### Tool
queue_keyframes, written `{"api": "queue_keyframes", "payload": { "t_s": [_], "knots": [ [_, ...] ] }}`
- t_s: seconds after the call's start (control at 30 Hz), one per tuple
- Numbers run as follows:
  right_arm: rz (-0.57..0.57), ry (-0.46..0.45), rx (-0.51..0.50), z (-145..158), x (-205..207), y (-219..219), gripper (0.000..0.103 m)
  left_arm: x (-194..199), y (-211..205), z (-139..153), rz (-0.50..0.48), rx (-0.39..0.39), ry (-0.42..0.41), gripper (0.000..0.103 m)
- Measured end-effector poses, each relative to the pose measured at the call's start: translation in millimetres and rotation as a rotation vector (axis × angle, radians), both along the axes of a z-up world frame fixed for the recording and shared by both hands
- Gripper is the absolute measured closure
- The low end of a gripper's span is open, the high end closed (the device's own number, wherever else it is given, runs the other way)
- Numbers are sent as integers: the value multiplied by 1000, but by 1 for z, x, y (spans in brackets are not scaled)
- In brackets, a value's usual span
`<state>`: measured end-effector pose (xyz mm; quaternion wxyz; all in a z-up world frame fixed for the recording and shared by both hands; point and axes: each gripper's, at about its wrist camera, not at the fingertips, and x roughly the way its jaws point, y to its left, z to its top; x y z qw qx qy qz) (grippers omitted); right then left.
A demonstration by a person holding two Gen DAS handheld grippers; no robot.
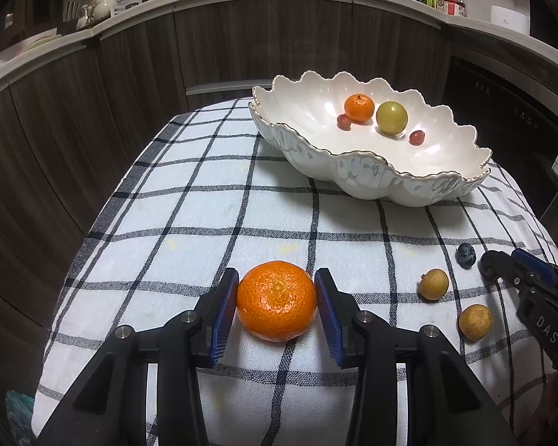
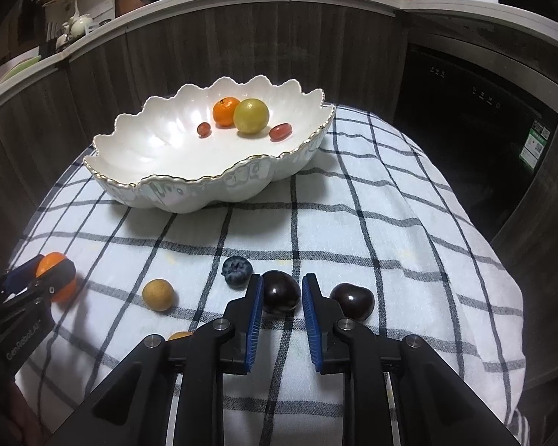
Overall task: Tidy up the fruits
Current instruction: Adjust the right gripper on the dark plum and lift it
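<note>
Checked white-and-navy tablecloth (image 1: 204, 200) carries a scalloped white gold-rimmed ceramic bowl (image 1: 442, 186) holding some fruit. Left gripper (image 1: 277, 299) pinches a big orange mandarin (image 1: 277, 299). Only the right wrist view shows two dark cherries: right gripper (image 2: 279, 293) is parted around one glossy dark cherry (image 2: 281, 293), pads not pressing.

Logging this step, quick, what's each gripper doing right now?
Left gripper: closed on the big orange.
Right gripper: open around a dark cherry, not gripping it.

The right claw (image 1: 502, 264) body reads "DAS"; the left claw (image 2: 48, 278) body reads "GenRobot.AI".
</note>
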<state>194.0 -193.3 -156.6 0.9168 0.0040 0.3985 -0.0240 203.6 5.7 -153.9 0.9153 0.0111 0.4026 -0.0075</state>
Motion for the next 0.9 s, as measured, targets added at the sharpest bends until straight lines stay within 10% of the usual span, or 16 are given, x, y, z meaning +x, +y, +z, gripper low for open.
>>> {"api": "queue_keyframes", "payload": {
  "t_s": [0.9],
  "knots": [
    [50, 17, 65, -4, 5, 3, 75, -4, -1, 8, -3, -12, -14, 62]
  ]
}}
